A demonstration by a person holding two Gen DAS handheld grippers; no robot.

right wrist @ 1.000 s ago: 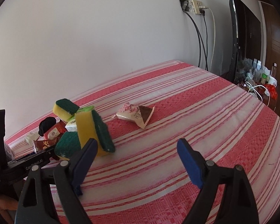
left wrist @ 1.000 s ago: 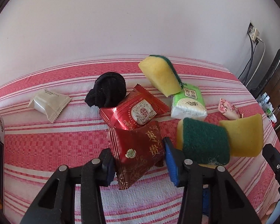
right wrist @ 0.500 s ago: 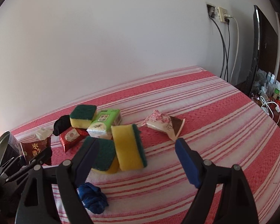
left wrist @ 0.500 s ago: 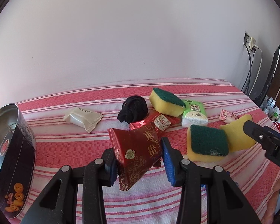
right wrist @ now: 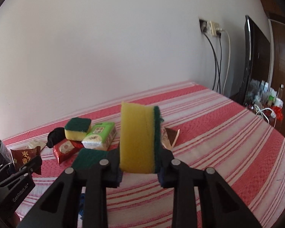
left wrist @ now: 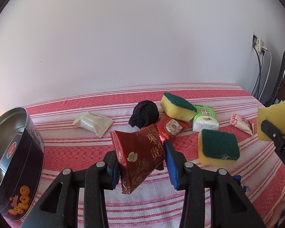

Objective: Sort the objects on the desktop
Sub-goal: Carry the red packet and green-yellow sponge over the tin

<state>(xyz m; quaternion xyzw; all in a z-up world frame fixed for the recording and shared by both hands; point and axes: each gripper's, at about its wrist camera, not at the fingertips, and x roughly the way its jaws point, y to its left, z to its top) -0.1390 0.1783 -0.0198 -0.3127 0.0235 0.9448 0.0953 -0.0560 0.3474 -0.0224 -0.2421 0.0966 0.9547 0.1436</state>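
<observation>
My left gripper (left wrist: pixel 141 163) is shut on a dark red snack packet (left wrist: pixel 140 155) and holds it above the striped cloth; the packet also shows in the right wrist view (right wrist: pixel 25 156). My right gripper (right wrist: pixel 139 169) is shut on a yellow sponge with a green scouring side (right wrist: pixel 140 138), held upright; it shows at the right edge of the left wrist view (left wrist: pixel 273 122). On the cloth lie two more sponges (left wrist: pixel 177 106) (left wrist: pixel 218 149), a second red packet (left wrist: pixel 171 128), a green tissue pack (left wrist: pixel 205 119), a black sock ball (left wrist: pixel 144 115), a white packet (left wrist: pixel 93 123) and a pink packet (left wrist: pixel 241 122).
A dark round tin (left wrist: pixel 15 161) with an open top stands at the left, close to my left gripper. A blue cloth scrap (left wrist: pixel 241 182) lies near the front. Wall sockets with cables (right wrist: pixel 212 28) and a black screen (right wrist: pixel 254 60) are at the right, beyond the table's edge.
My right gripper has closed on the yellow sponge and lifted it off the cloth. My left gripper has drawn back and left with the red packet, bringing the tin closer.
</observation>
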